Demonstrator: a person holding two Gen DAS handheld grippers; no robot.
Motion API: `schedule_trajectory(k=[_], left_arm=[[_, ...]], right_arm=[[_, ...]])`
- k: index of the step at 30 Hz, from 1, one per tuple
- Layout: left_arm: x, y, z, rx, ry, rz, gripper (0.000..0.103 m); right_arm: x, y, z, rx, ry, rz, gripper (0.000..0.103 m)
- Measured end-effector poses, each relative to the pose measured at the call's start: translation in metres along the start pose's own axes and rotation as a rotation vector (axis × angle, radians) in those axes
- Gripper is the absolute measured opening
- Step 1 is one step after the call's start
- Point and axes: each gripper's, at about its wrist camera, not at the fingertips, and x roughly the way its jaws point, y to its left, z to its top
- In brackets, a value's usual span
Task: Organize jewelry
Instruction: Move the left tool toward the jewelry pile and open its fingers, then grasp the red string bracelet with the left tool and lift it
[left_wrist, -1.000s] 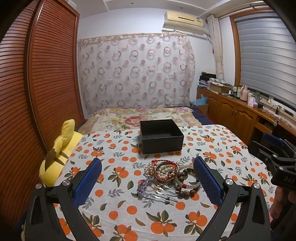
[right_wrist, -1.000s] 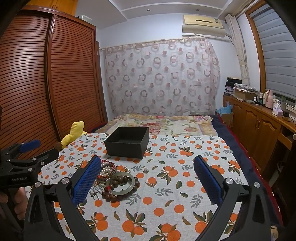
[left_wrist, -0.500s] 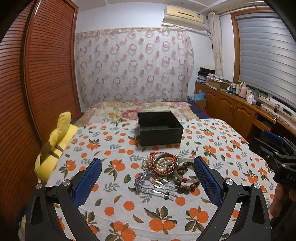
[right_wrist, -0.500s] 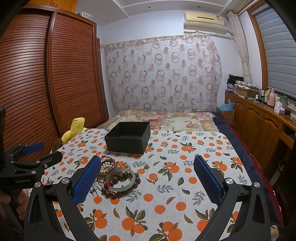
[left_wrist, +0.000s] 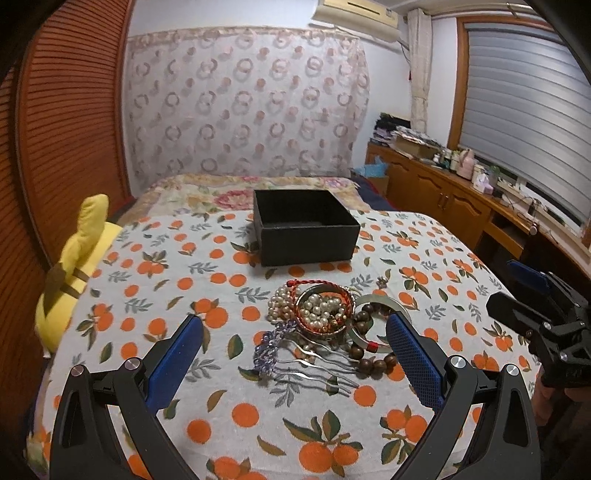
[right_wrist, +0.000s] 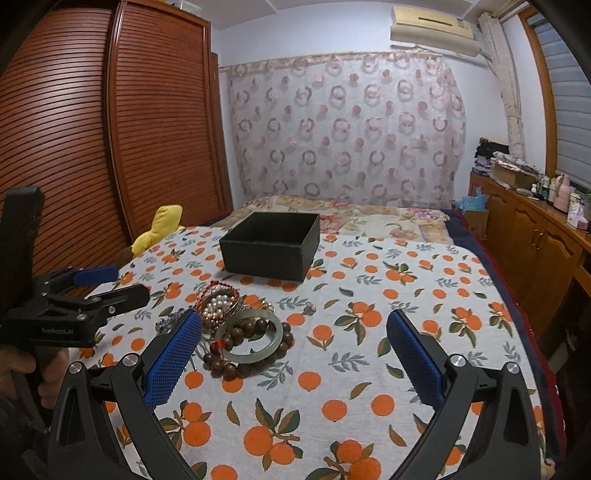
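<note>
Both grippers moved closer to jewelry pile, mid-cloth, before box. My left gripper wide, empty; right gripper too. Beads slippery, floppy; grab stiff bangle rim.

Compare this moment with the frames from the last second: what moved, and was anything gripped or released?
Both tongs have eased forward and lower toward the jewelry pile, which now sits larger and closer between the left tongs; the right tongs have closed in too, with the pile by their left finger. Nothing was gripped or released: both stay open and empty. The pile and black box lie as before on the orange-print cloth.
</note>
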Motion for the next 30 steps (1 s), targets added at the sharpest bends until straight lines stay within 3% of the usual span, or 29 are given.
schedule_trajectory(k=[8,17,25,30], left_arm=[[0.037,0.009,0.003,-0.001,0.094,-0.050,0.066],[0.074,0.014,0.019,-0.036,0.160,-0.128,0.041],[0.098,0.016,0.030,-0.073,0.208,-0.143,0.033],[0.107,0.019,0.027,-0.082,0.234,-0.143,0.012]], right_arm=[[0.028,0.003,-0.007,-0.026,0.079,0.056,0.085],[0.042,0.006,-0.012,-0.035,0.121,0.085,0.085],[0.049,0.010,-0.010,-0.052,0.133,0.096,0.085],[0.053,0.011,-0.010,-0.061,0.141,0.101,0.085]])
